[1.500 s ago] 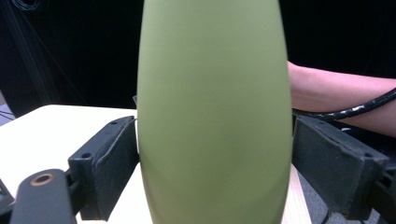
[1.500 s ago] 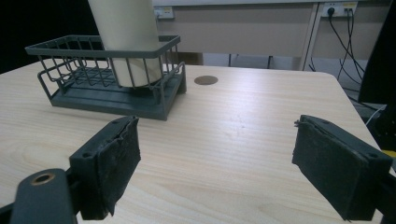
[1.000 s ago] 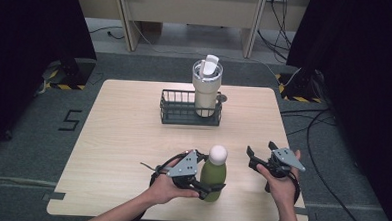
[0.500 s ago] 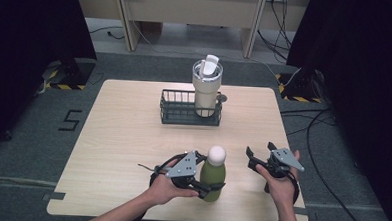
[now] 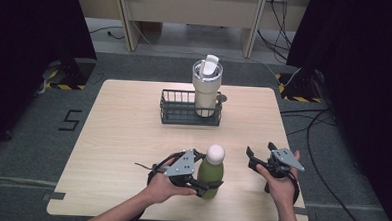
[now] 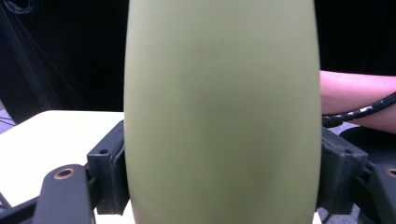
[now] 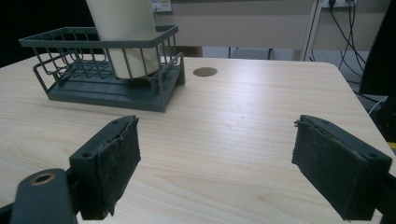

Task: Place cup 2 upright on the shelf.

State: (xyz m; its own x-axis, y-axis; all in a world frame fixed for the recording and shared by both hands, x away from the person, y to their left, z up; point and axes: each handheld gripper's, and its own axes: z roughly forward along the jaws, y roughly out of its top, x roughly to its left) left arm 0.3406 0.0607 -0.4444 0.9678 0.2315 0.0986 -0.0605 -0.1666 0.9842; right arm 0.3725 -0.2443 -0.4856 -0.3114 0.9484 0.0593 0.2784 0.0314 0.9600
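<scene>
Green bottle [image 5: 210, 177] with white cap stands upright near the front edge of the table [image 5: 122, 137], about midway across. Left gripper [image 5: 201, 180] is clamped on its lower body; the left gripper view shows both pads pressed against the bottle's sides [image 6: 219, 112], so the grasp looks secure. Base appears to rest on the table; lift not yet evident.

Right gripper [image 5: 260, 156] hovers just right of the bottle, apart from it, jaws spread wide and holding nothing [image 7: 210, 172].

Toward the back: dark wire basket [image 5: 176, 112], with a cream tumbler [image 5: 205, 91] standing in its right end; left end is free.

Judgement: grasp done. If the bottle is bound for the basket, lift, carry and placement beside the tumbler all remain.
</scene>
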